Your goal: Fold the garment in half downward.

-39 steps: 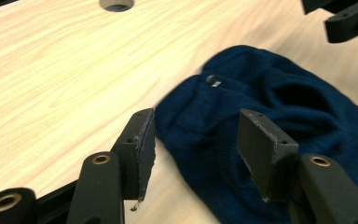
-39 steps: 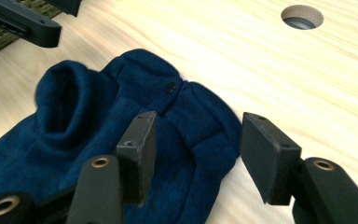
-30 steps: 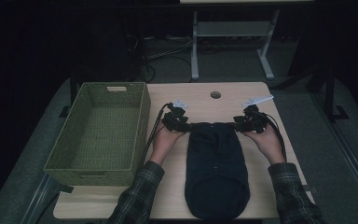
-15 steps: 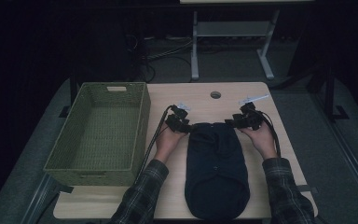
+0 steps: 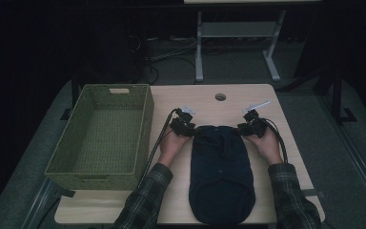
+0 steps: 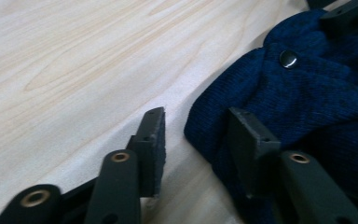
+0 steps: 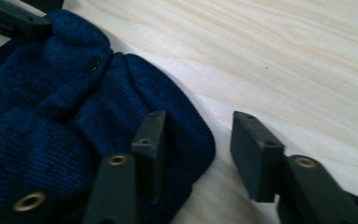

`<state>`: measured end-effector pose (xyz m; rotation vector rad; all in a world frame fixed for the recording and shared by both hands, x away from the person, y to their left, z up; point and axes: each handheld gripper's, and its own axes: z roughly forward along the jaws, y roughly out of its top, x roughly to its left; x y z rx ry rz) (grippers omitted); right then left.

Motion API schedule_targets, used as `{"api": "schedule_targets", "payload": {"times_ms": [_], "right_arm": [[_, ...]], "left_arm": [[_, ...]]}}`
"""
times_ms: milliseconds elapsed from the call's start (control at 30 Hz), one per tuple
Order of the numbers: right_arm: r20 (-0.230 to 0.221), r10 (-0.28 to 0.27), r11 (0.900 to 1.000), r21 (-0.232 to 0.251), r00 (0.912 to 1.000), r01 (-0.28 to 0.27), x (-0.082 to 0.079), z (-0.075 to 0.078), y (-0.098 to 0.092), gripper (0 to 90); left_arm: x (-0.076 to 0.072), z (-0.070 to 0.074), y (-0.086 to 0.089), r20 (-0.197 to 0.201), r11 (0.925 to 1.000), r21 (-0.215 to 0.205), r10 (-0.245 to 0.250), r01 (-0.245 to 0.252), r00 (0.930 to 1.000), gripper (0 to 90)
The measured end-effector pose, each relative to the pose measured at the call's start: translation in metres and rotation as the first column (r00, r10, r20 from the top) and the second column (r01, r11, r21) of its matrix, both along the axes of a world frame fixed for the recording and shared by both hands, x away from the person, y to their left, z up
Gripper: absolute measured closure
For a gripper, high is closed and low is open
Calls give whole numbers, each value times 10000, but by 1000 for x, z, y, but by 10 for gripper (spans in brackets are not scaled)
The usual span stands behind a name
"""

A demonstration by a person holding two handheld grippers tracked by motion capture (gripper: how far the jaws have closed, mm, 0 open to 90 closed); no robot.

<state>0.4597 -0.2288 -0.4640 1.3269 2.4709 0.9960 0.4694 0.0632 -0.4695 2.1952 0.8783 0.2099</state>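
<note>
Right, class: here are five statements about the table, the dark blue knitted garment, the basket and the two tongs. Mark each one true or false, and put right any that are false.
1. The green basket holds folded clothes. False: nothing lies in it.
2. The dark blue knitted garment lies on the wooden table, to the right of the basket. True.
3. The left tongs are clamped shut on a sleeve lifted off the table. False: their jaws stand apart astride the garment's edge, one on bare wood, one on the knit, and they have just been closing.
4. The right tongs are at the garment's far right corner, with one jaw over the knit. True.
5. The garment has round snap buttons. True.
</note>
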Motion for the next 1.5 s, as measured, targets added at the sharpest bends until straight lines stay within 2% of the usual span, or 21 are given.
{"api": "schedule_targets", "payload": {"times_ms": [167, 300, 433, 667, 833, 933, 1100, 1133, 1200, 1233, 1300, 1367, 1500], "right_arm": [[217, 97, 9997, 203, 9997, -101, -5, -4, 2, 695], [259, 48, 9997, 232, 9997, -54, -7, -4, 3, 752], [265, 74, 9999, 75, 9996, -76, -9, -3, 6, 802], [181, -43, 10000, 15, 9998, 42, -7, 0, 6, 814], [387, -45, 9997, -225, 9992, 54, -7, 5, 7, 815], [505, -107, 9999, -85, 9987, 112, -7, 9, 4, 815], [777, -212, 9997, 98, 9968, 205, -9, 18, 1, 813], [697, -189, 9998, 38, 9974, 186, -8, 21, 1, 813], [899, -148, 9998, -92, 9958, 157, -7, 30, 3, 813], [1152, -145, 9998, -123, 9932, 160, -7, 36, 4, 813], [1179, -81, 9998, -165, 9930, 101, -5, 44, 5, 813], [1461, -43, 9998, -175, 9893, 69, -4, 52, 6, 813], [1676, -32, 9999, -123, 9858, 53, -2, 64, 9, 813]], "left_arm": [[0, -1, 1, -240, 9995, -268, -174, 168, 9996, 690], [0, -2, 1, -449, 9984, -526, -235, 211, 9987, 759], [-1, -2, 1, -440, 9985, -471, -304, 283, 9986, 809], [-3, 2, 1, -287, 9995, -303, -105, 96, 9995, 830], [-2, 8, 1, -34, 9998, -210, -6, 6, 10000, 834], [-2, 13, 0, 45, 9995, -321, 49, -48, 10000, 834], [-4, 27, -1, 494, 9994, -336, 68, -52, 9988, 834], [-5, 31, -1, 588, 9993, -366, 116, -94, 9982, 835], [-6, 39, 0, 837, 9992, -343, 208, -180, 9963, 834], [-6, 42, 1, 929, 9988, -417, 289, -251, 9953, 835], [-7, 48, 3, 1086, 9984, -487, 330, -279, 9935, 835], [-7, 54, 5, 1243, 9978, -572, 402, -333, 9914, 836], [-9, 66, 9, 1596, 9964, -708, 578, -469, 9855, 837]]}}
